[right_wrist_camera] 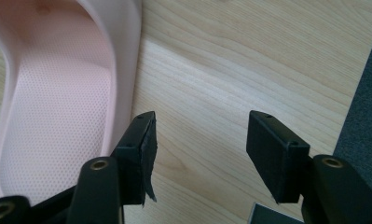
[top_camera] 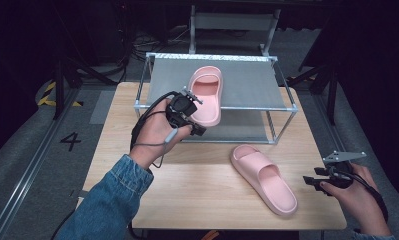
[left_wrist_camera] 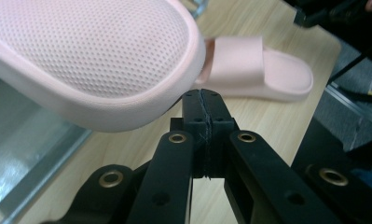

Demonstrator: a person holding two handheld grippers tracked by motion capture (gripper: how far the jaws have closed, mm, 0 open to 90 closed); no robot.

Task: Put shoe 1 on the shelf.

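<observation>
Nearest me, the wooden surface carries a metal rack; one pink slipper lies on the rack's upper shelf, the other slipper on the surface before the rack. At the shelf slipper's heel I see my left hand-held gripper fully closed and empty, while my right hand-held gripper sits wide apart, empty, beside the lower slipper.

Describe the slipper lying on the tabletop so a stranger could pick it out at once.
On the wooden table stands a metal rack. In front of it, toward the person's right, a pink slipper lies flat on the wood, near the right tongs. Its twin sits up on the rack's top shelf; this one is on the table.
</observation>
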